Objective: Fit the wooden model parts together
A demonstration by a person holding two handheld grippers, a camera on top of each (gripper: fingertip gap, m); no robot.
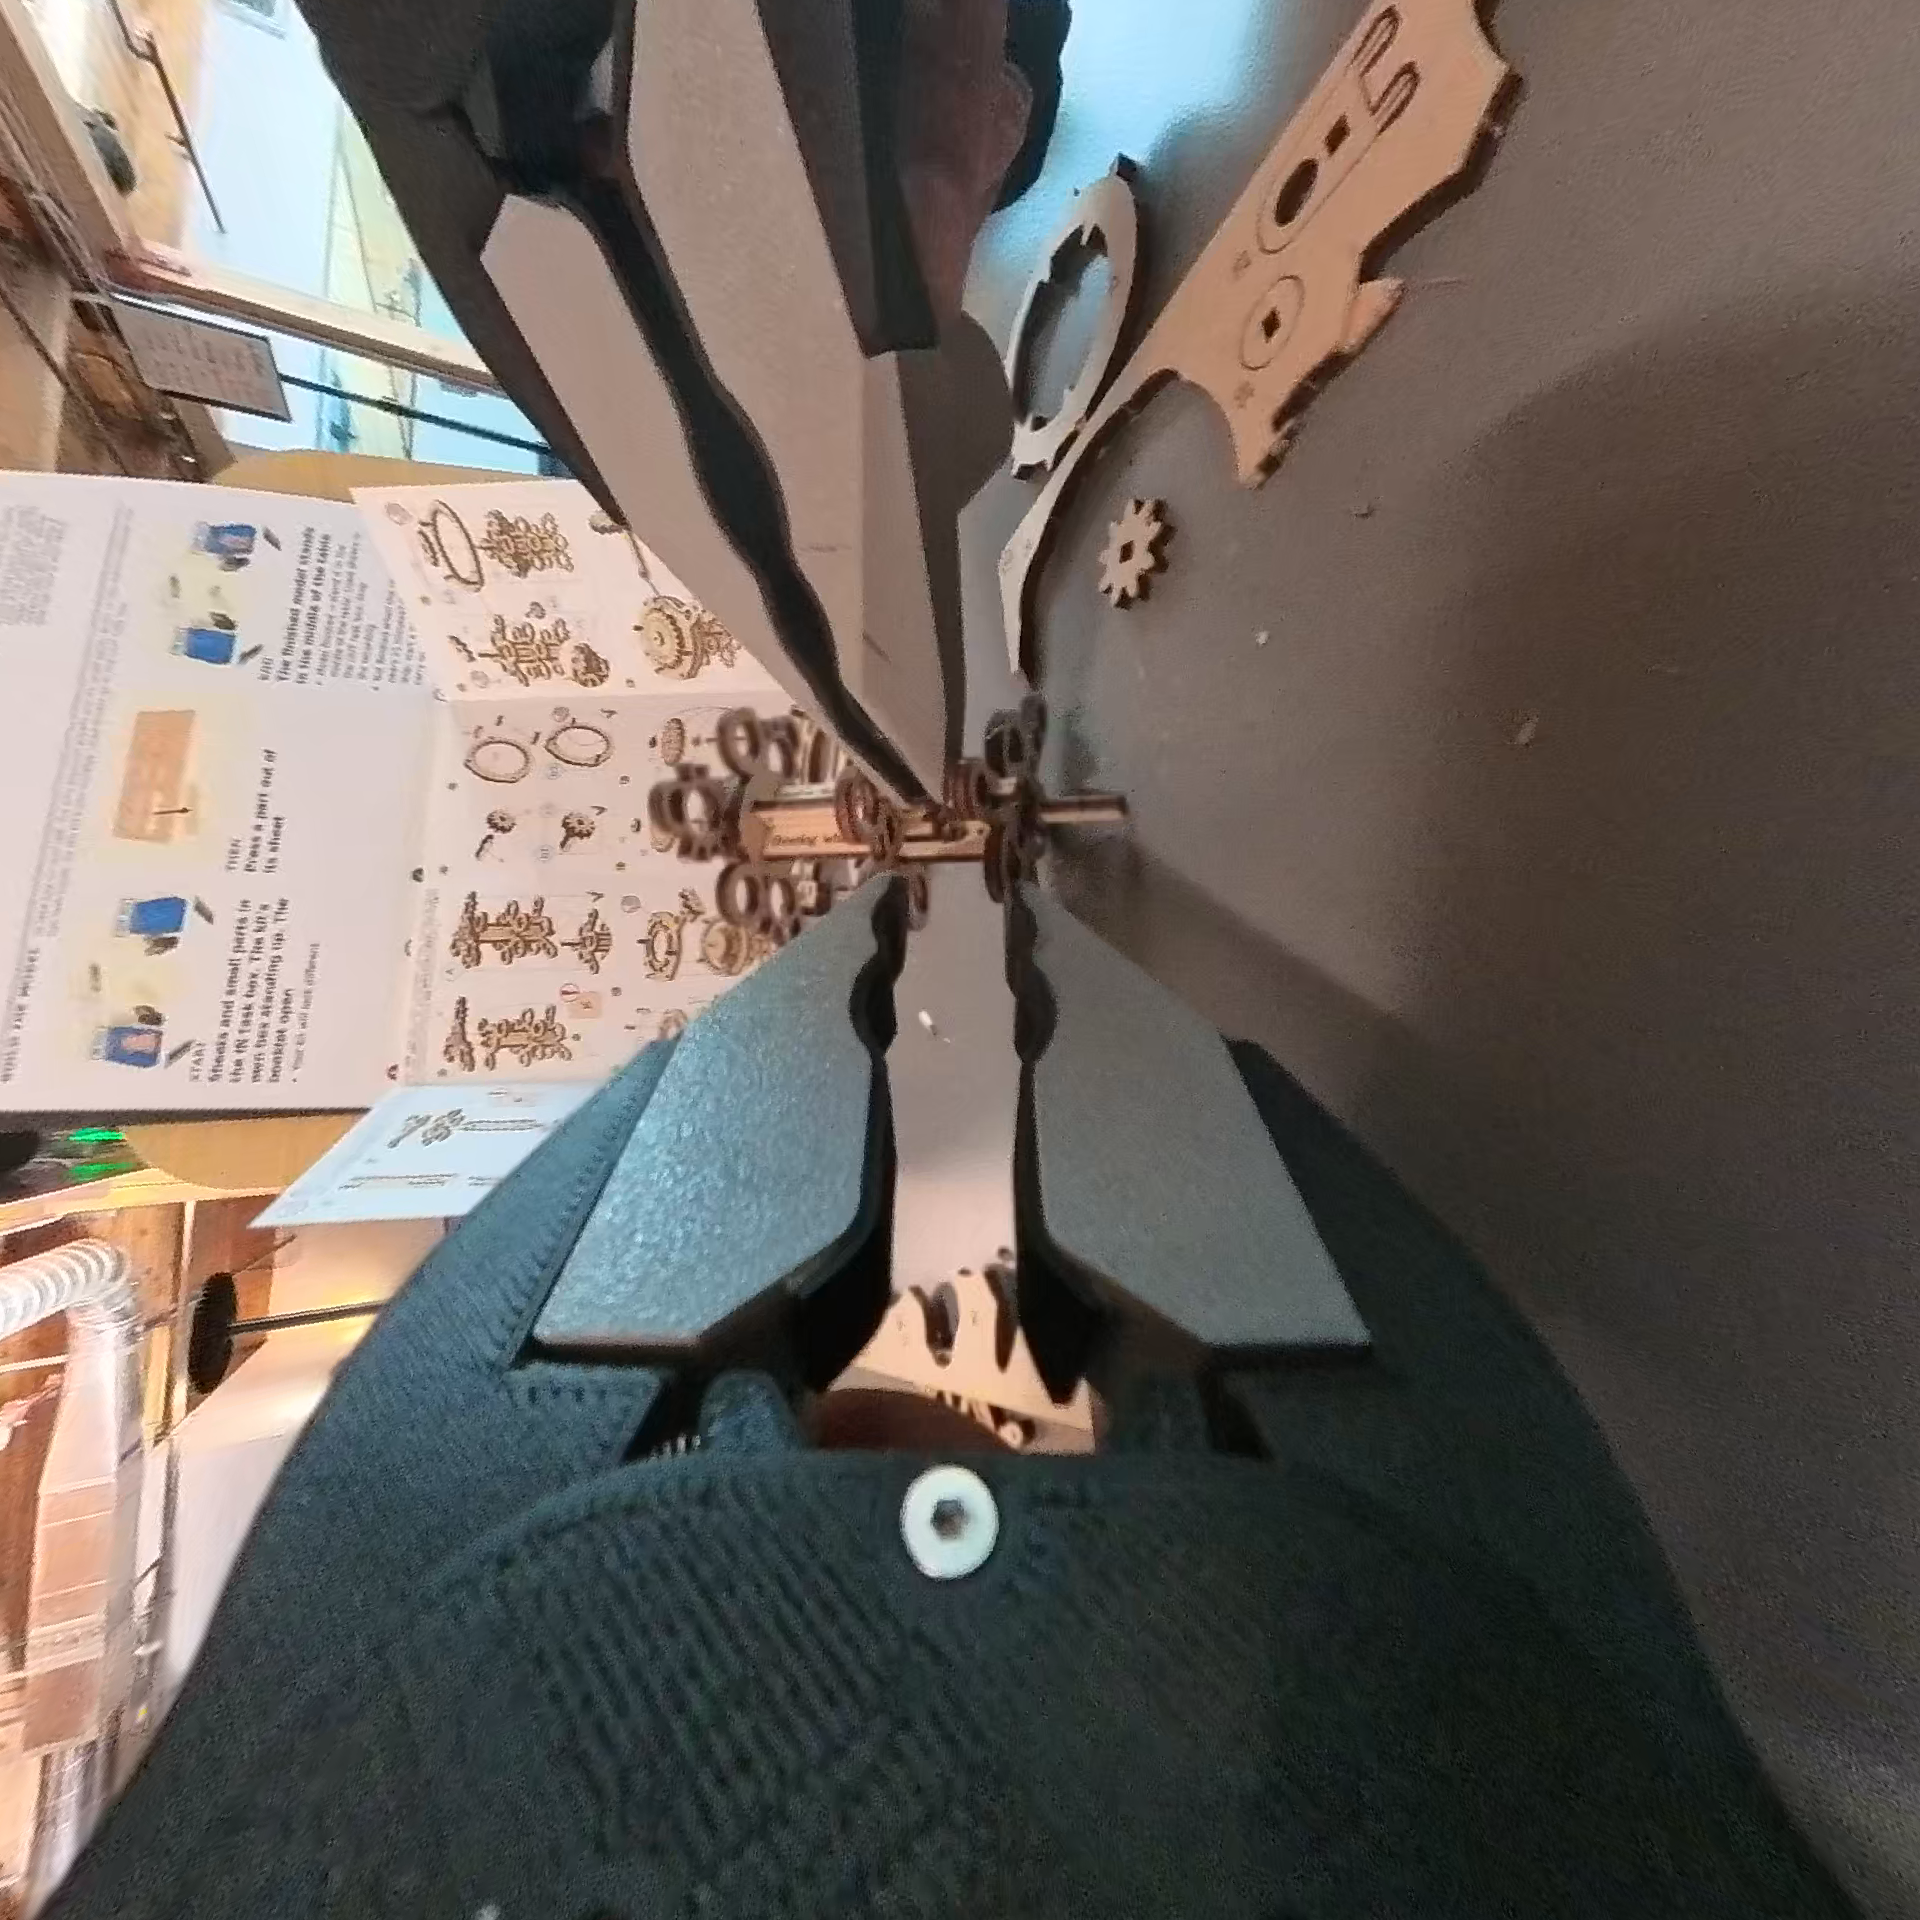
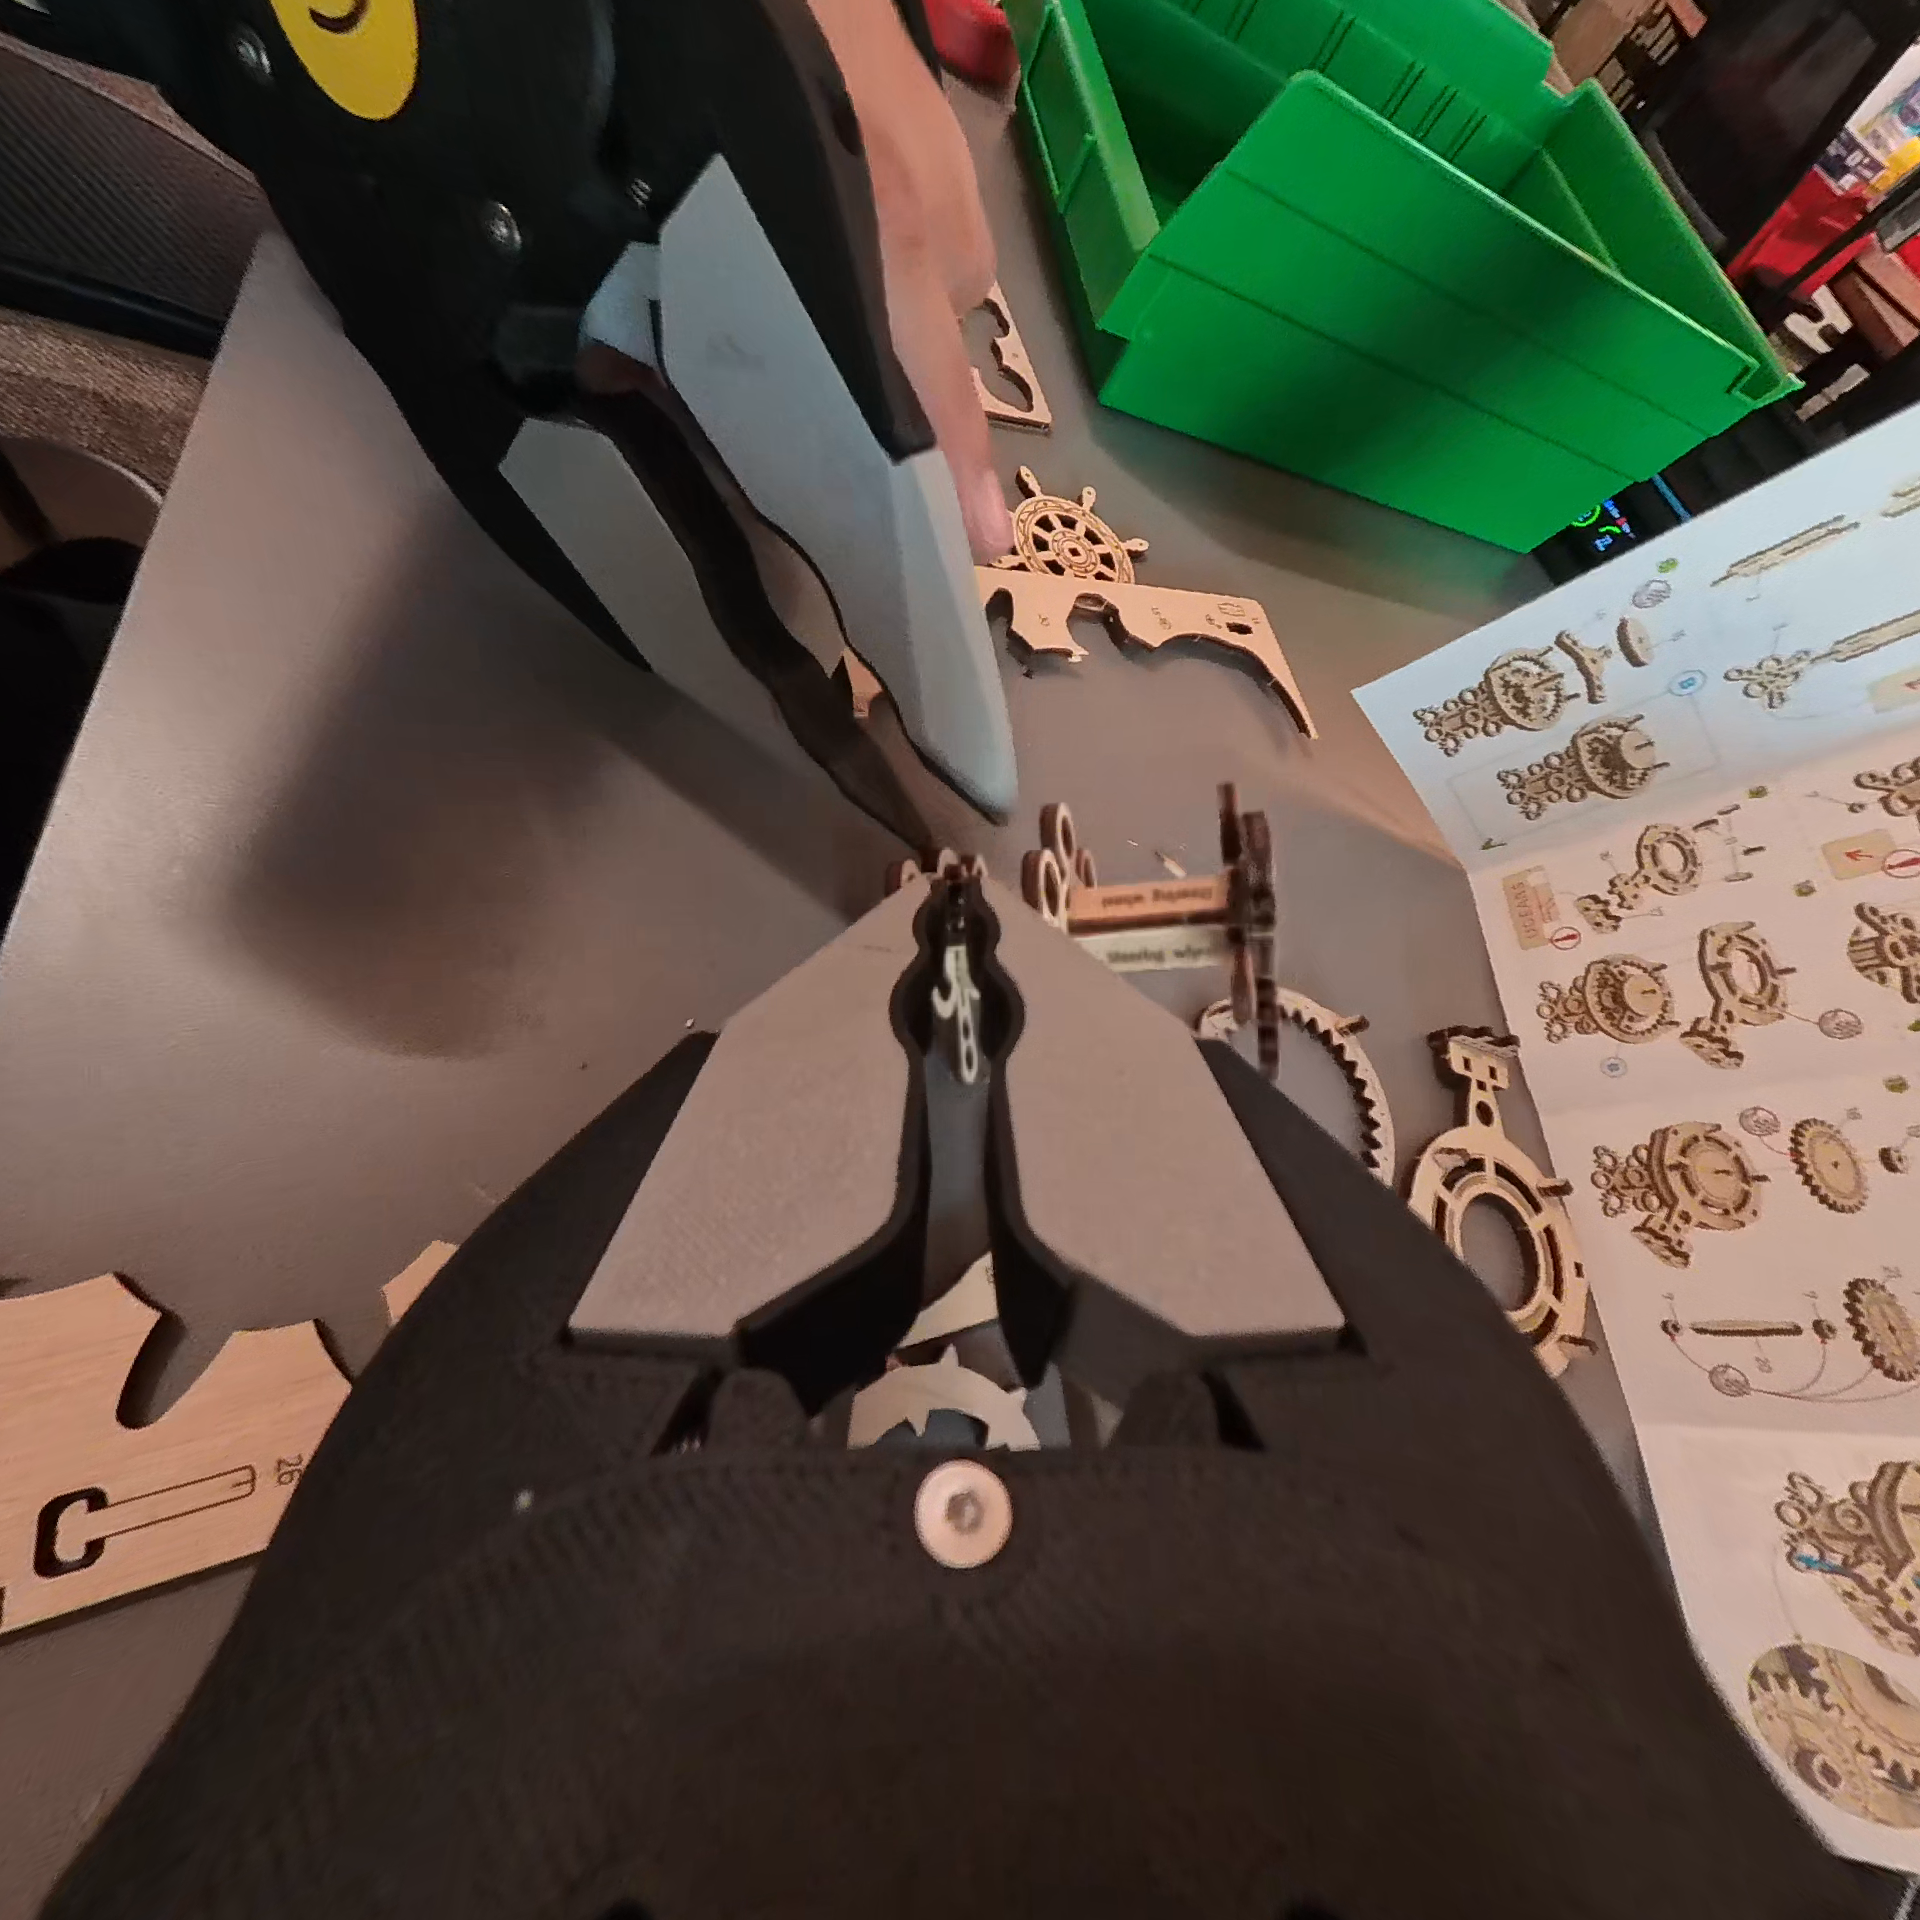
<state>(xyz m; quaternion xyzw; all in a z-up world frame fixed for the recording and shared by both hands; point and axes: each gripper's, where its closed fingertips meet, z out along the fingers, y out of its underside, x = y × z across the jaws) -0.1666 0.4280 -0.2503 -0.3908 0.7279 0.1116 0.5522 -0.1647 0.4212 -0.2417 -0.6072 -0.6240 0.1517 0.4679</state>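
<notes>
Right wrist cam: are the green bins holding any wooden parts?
No. The green bins show only bare compartments, while the wooden parts, such as the ship's wheel, lie on the grey table.

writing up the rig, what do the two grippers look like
Both grippers, left and right, have a ribbed black body, a pale centre screw and two flat grey tapered jaws with wavy black inner edges. The left one also shows a yellow round sticker.

Slotted wooden sheet (image 2: 145, 1455): running off the left edge.
Ring gear (image 2: 1340, 1070): lying partly hidden behind the right hand-held gripper (image 2: 956, 904).
</notes>
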